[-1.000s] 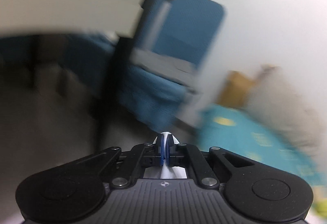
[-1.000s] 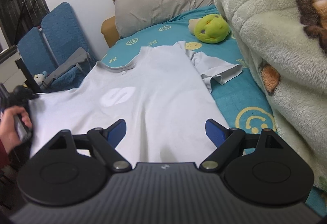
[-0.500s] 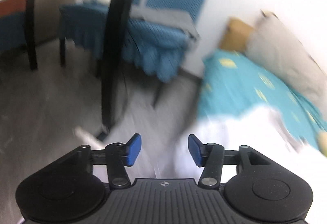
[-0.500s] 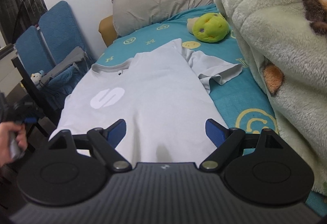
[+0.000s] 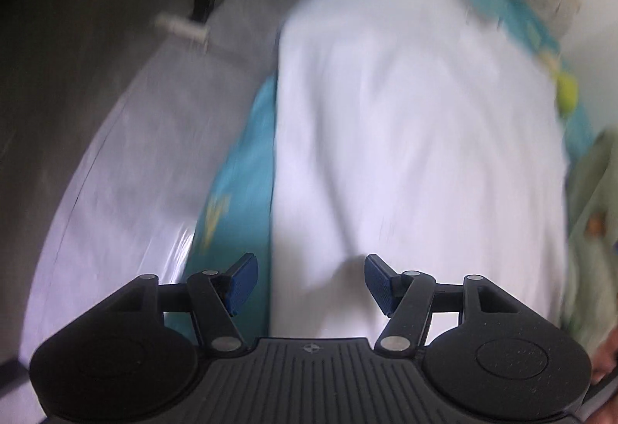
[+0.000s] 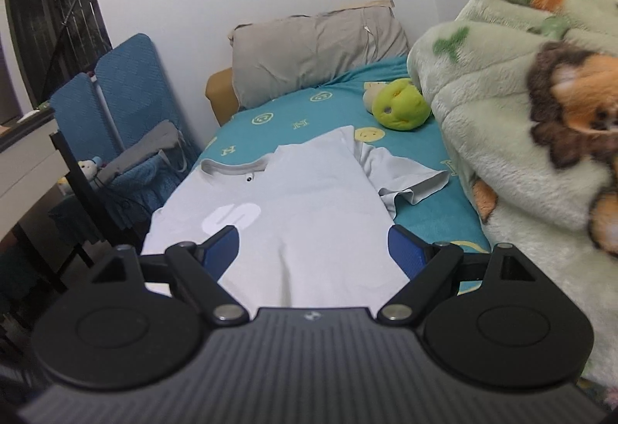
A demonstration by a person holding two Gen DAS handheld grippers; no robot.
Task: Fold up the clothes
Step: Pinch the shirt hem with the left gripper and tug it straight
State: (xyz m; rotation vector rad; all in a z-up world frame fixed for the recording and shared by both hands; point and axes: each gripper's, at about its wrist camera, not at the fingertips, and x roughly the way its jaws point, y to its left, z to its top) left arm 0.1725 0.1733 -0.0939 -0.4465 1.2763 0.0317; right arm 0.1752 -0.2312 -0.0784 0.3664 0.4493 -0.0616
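Teal sheeting printed with yellow smiley faces covers the bed [image 6: 436, 219], which fills most of the right wrist view and runs from near to the far wall. On its right side a pale green fleece blanket [image 6: 502, 138] with a brown and orange animal print is heaped high. A white T-shirt [image 6: 305, 207] lies spread flat along the middle of the bed, collar toward the far end, its right sleeve [image 6: 405, 180] stretched out on the sheet and its left edge at the left side of the bed. A grey pillow [image 6: 316, 53] leans against the far wall at the head. To the left of the bed stands a blue chair [image 6: 116, 91] with grey cloth draped over it. A yellow-green plush toy [image 6: 401, 103] sits on the sheet between the pillow and the blanket.

The right tool [image 6: 314, 250] hovers over the near hem of the T-shirt, its blue pads wide apart and holding nothing. In the blurred left wrist view the left tool [image 5: 307, 283] is likewise spread apart and empty, above the shirt's left edge [image 5: 405, 138], with the floor [image 5: 96, 76] at left.
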